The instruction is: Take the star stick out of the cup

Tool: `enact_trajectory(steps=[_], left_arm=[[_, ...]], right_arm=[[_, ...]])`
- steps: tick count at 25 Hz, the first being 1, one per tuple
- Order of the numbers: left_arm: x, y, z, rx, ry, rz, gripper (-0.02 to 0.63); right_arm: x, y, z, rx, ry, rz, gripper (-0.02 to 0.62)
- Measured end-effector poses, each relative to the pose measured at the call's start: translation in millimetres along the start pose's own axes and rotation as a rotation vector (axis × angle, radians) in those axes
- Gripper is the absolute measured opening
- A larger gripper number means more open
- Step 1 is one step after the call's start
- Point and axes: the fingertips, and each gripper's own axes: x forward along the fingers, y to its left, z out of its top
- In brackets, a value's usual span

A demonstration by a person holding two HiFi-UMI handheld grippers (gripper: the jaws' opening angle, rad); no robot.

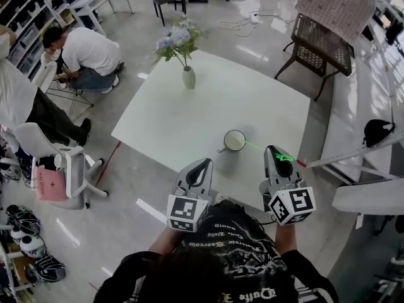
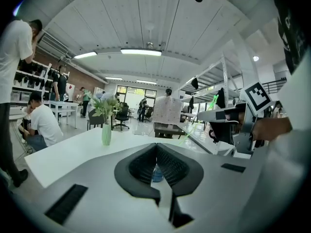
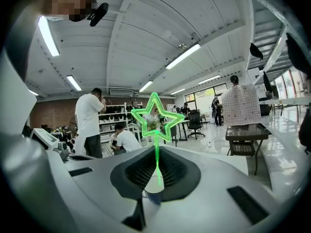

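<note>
Head view: the right gripper (image 1: 278, 154) is clamped on the star stick (image 1: 260, 148), which slants back toward the cup (image 1: 234, 141) on the table (image 1: 177, 118). Whether its lower end clears the rim is hard to tell here.

Left gripper view: the left gripper (image 2: 156, 152) has its jaws together, holding nothing.

Right gripper view: the jaws pinch the stick's shaft, with the star above and the tip apparently just over the cup. The lift looks nearly done, and carrying the stick clear is what is left.

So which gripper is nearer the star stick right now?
Right. The right gripper is shut on the star stick, with the star above its jaws. The left gripper sits apart to its left, jaws together on nothing.
</note>
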Motion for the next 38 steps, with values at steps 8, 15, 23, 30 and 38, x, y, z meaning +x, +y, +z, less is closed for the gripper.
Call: enact_trajectory(steps=[8,15,23,30,38], left_arm=[[5.8,-28.3,17.8,0.029,-0.040,-0.090,0.020],[4.3,-53.0,12.8,0.031,-0.026,-0.142,0.020],[-0.5,-63.4,10.9,0.039,-0.018,-0.159,0.020],[-3.1,-65.5,7.0,0.060,-0.013,-0.143,0.020],[-7.7,-63.5,3.1,0.061,-0.004,-0.130,0.020]], right_arm=[[-39.0,3.2,-13.2,-0.086,0.053,-0.058,0.017],[-66.6,0.2,-35.4,-0.037,0.094,-0.111,0.017],[-80.6,7.3,-55.3,-0.033,0.132,-0.144,0.017],[-83.4,4.6,-63.9,-0.048,0.147,-0.169,0.017],[-82.6,8.3,-69.2,-0.121,0.173,-0.177,0.018]])
